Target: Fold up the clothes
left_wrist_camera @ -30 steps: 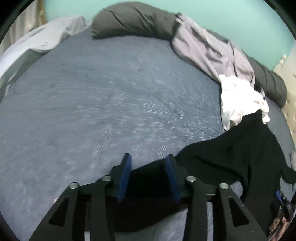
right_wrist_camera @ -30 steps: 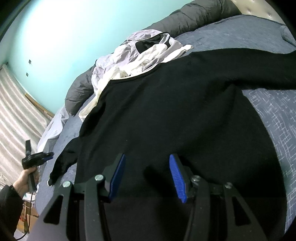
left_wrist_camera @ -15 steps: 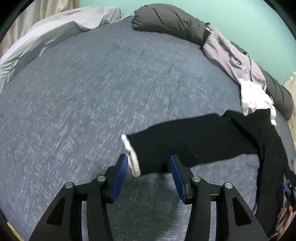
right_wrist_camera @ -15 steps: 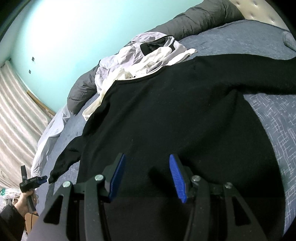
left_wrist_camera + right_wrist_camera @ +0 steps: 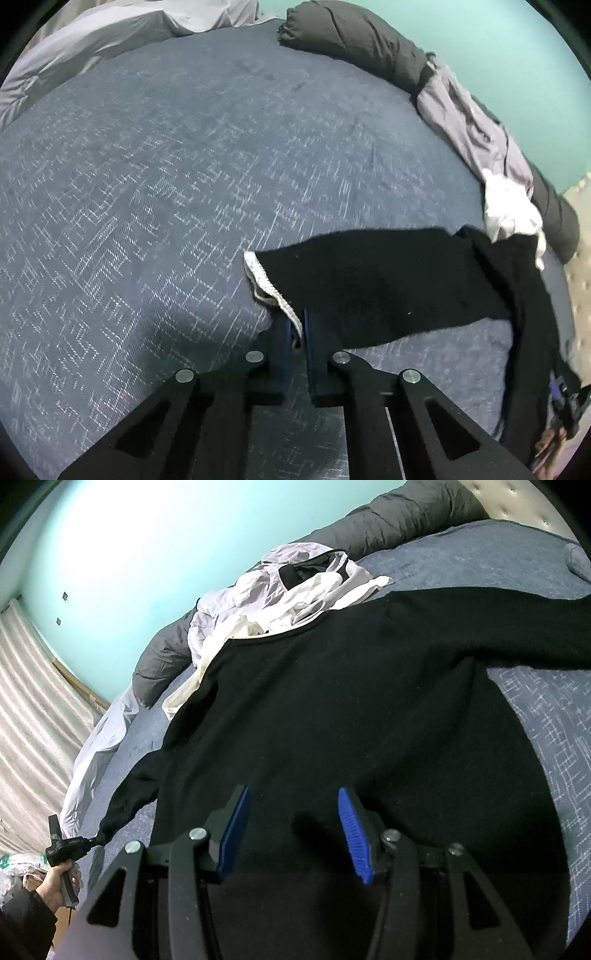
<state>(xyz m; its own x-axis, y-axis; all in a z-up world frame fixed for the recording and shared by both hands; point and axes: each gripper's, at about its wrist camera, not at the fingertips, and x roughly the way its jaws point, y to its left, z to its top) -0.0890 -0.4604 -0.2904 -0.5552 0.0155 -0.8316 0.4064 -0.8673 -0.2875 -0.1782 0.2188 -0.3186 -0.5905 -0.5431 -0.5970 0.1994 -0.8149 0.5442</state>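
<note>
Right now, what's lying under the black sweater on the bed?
Under the black sweater lies the blue patterned bedspread; its collar overlaps the pile of white and lilac clothes. Whatever else its body covers cannot be seen.

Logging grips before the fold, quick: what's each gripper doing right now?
Left gripper: jaws just closed, shut on the cuff of the black sweater's sleeve.
Right gripper: open, over the sweater, holding nothing.

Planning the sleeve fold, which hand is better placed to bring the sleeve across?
Left: its claw is shut on the black knit sweater sleeve's white-trimmed cuff; the right claw is open.
</note>
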